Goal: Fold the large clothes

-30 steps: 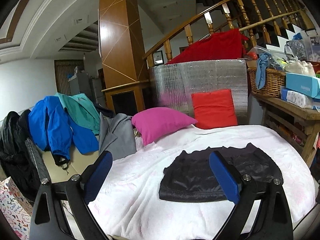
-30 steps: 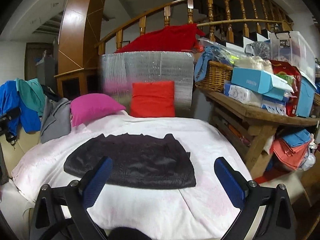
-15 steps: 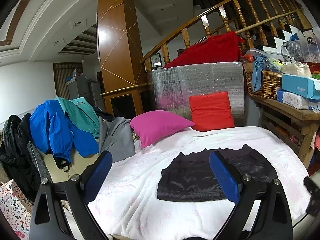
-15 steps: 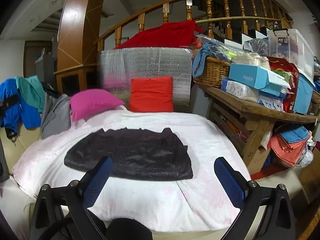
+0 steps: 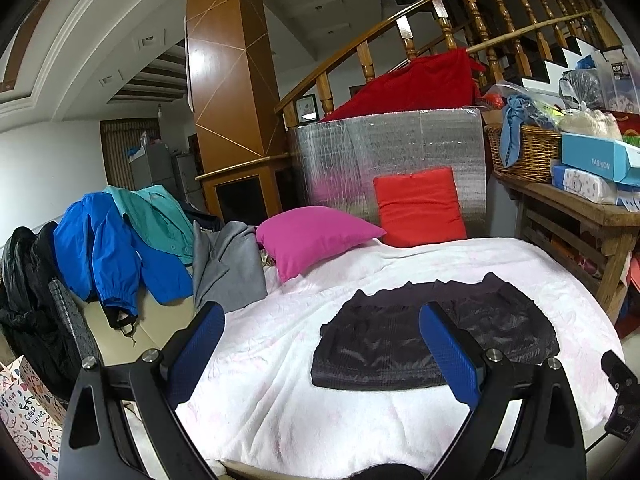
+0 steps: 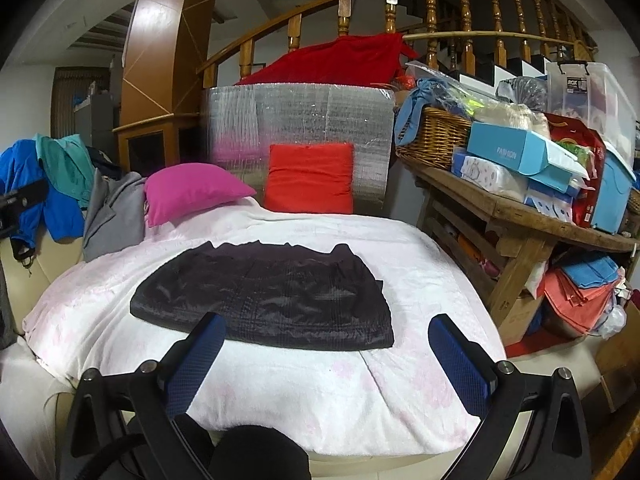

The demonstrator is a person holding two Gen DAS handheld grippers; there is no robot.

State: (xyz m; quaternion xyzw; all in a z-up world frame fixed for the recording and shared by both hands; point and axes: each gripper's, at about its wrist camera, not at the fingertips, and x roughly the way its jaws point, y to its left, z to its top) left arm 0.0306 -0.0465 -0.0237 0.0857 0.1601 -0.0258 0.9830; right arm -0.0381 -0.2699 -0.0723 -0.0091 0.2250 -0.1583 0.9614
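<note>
A black quilted garment [image 5: 404,344] lies folded flat on the white-pink blanket [image 5: 280,400] of the bed; it also shows in the right wrist view [image 6: 264,296]. My left gripper [image 5: 324,352] is open and empty, held back from the bed's near edge, left of the garment. My right gripper [image 6: 328,360] is open and empty, in front of the garment's near edge, not touching it. A pile of clothes hangs at the left: a blue jacket [image 5: 104,248], a teal shirt [image 5: 156,212], a grey garment [image 5: 228,264] and a black coat [image 5: 24,300].
A pink pillow [image 5: 312,236] and a red pillow [image 5: 418,208] lean at the bed's far side against a silver foil panel [image 5: 392,148]. A wooden table [image 6: 520,220] with a basket and boxes stands at the right. A patterned bag [image 5: 28,420] is at the lower left.
Both grippers have drawn back a little from the bed, so the garment looks smaller and farther. The garment has not moved. Both grippers stay open.
</note>
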